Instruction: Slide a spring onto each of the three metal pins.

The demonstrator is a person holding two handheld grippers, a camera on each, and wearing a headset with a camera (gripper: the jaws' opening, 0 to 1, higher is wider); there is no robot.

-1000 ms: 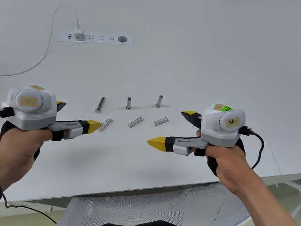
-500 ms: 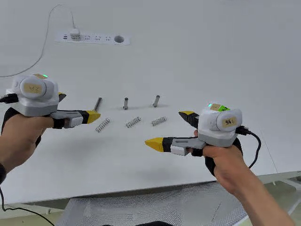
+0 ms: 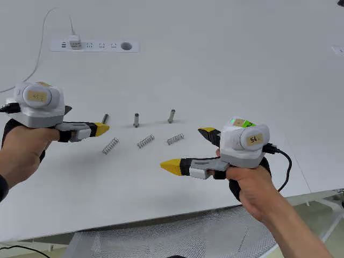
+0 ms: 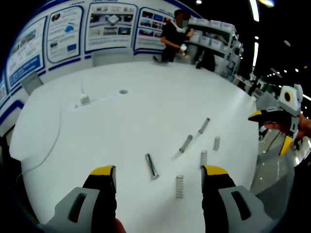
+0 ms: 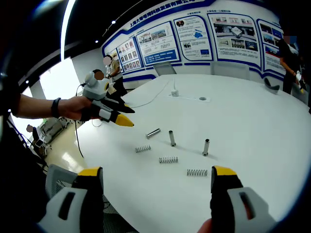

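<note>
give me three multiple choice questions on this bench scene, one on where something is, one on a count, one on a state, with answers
1. Where do the springs lie relative to the pins?
A on the person's side of them
B beyond them
C slid onto them

2. How many pins stand upright?
A none
B two
C three

3. How do the left gripper and the right gripper stand?
A left shut on a spring
B right shut on a pin
C both open and empty

Answers:
1 A, the head view shows the row of springs nearer the person than the row of pins.
2 B, the leftmost pin in the head view lies on its side, and the other two stand.
3 C, each gripper view shows its jaws apart with nothing between them.
</note>
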